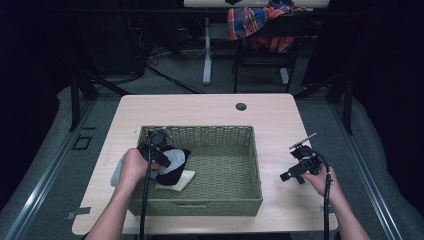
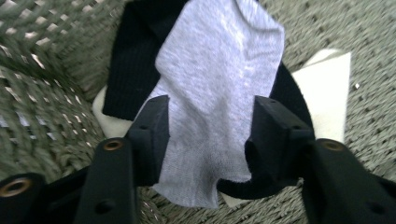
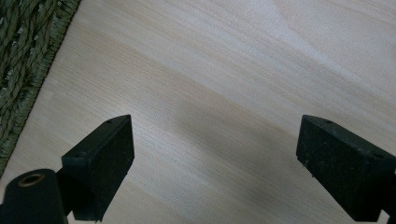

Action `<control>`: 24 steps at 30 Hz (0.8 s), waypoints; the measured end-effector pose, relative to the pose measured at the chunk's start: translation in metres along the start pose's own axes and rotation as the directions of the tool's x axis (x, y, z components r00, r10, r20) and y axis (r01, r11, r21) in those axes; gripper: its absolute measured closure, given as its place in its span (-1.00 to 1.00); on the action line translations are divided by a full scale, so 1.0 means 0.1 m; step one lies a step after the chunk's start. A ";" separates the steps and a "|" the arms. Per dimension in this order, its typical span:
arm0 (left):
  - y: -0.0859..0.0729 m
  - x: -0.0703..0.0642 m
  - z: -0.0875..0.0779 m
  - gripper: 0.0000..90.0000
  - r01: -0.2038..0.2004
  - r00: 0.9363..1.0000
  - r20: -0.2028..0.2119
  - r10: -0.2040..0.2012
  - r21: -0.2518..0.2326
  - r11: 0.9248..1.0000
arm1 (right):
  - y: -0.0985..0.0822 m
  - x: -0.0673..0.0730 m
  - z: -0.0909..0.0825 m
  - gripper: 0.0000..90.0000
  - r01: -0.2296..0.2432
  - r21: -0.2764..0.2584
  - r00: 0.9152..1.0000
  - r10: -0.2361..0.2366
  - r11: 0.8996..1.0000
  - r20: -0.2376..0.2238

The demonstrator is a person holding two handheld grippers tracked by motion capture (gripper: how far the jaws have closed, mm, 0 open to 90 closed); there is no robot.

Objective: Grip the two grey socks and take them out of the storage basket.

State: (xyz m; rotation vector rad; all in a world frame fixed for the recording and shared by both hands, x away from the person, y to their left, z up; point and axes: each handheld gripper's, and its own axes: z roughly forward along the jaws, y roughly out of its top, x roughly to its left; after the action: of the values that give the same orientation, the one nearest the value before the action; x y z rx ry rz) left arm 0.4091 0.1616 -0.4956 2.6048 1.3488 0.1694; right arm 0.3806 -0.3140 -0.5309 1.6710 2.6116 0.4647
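Observation:
A green woven basket (image 1: 200, 206) stands in the middle of the wooden table (image 1: 200, 107). At its left end lies a pile: a grey sock (image 1: 176, 157) (image 2: 219, 70) on a black sock (image 1: 172, 174) (image 2: 130, 60), over a white cloth (image 1: 187, 179) (image 2: 327, 88). My left gripper (image 1: 159, 150) (image 2: 208, 105) reaches down into the basket. Its jaws stand on either side of the grey sock, at its edges, and I see no squeeze on the fabric. My right gripper (image 1: 292, 177) (image 3: 212, 126) hovers open over bare table to the right of the basket, with nothing between its jaws.
The basket wall (image 2: 37, 70) rises close to the left gripper. A pale cloth (image 1: 117, 174) lies on the table by the left hand, outside the basket. A cable hole (image 1: 241, 106) is at the table's far edge. A chair with plaid fabric (image 1: 255, 22) stands behind.

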 end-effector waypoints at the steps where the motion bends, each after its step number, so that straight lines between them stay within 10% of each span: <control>1: 0.00 -0.01 0.02 0.20 -0.005 1.000 -0.001 0.005 0.013 1.000 | 0.00 0.00 0.00 -0.76 0.003 0.004 1.000 -0.003 1.000 -0.004; 10: -0.01 0.00 0.07 0.87 -0.031 0.999 -0.014 0.032 0.035 0.999 | 0.00 0.00 0.00 -0.75 0.001 -0.001 1.000 -0.001 1.000 -0.003; 24: -0.06 -0.03 -0.38 0.91 -0.045 0.999 -0.012 0.044 -0.121 0.992 | 0.00 -0.01 -0.01 -0.75 0.005 0.007 1.000 -0.005 1.000 -0.003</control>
State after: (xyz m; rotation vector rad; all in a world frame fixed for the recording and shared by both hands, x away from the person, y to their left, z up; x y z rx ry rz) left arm 0.3947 0.1672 -0.4602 2.5378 1.2429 0.2619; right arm 0.3810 -0.3152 -0.5299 1.6668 2.6219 0.4596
